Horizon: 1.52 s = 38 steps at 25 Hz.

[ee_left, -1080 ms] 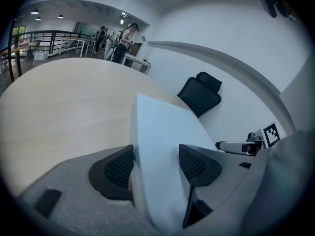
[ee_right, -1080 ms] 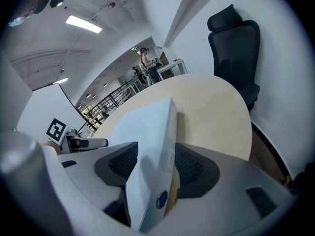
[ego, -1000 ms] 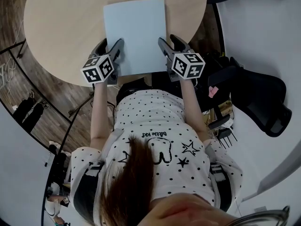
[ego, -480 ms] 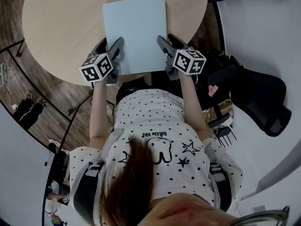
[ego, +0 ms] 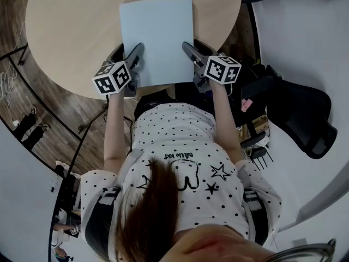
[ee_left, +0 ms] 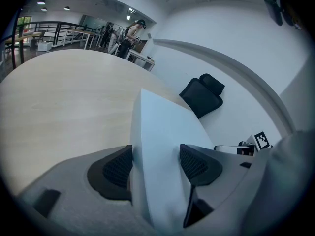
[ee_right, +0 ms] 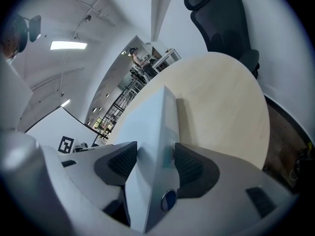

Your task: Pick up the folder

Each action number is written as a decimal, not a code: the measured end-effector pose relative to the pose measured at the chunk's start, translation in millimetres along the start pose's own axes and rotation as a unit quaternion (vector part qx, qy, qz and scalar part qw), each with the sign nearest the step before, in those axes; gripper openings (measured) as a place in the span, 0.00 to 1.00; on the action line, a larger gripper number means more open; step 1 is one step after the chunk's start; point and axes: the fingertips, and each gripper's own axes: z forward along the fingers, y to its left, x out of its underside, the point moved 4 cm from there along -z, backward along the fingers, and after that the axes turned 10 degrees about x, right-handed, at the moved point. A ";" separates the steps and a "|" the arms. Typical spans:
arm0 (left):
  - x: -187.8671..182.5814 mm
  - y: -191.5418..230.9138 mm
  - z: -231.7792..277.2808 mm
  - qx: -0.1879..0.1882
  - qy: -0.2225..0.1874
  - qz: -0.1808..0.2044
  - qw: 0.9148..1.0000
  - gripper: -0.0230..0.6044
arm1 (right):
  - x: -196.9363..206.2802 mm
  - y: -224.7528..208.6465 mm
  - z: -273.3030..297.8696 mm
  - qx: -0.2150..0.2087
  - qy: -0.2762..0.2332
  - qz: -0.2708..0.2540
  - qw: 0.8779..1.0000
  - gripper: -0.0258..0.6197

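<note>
one pale blue folder [ego: 156, 37] is lying lengthwise away from the person on the bench [ego: 71, 31], the left gripper [ego: 132, 64] and right gripper [ego: 190, 59] each clamping a near corner in their jaws.

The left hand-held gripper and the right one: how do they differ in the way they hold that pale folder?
The left hand-held gripper clamps the folder's left edge; the right hand-held gripper clamps its right edge. A round stud shows on the folder by the right one's jaws, but none shows by the left's. Shared: both are shut on the folder, at its end nearest the person.
</note>
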 end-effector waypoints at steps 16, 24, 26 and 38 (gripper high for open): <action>-0.5 -0.3 0.3 -0.001 -0.001 -0.001 1.000 0.51 | -0.1 -1.3 0.6 -0.001 0.000 0.015 1.000 0.40; 0.0 -0.9 -0.3 -0.001 -0.001 -0.002 1.000 0.51 | -0.2 -0.3 0.0 -0.003 0.003 0.003 1.000 0.41; 0.5 -0.9 -0.8 -0.001 -0.001 -0.002 1.000 0.51 | 0.4 0.1 0.2 -0.003 0.003 0.002 1.000 0.41; -1.7 -4.4 0.8 -0.016 -0.006 -0.003 1.000 0.51 | -2.1 1.3 1.0 -0.003 0.012 -0.004 1.000 0.41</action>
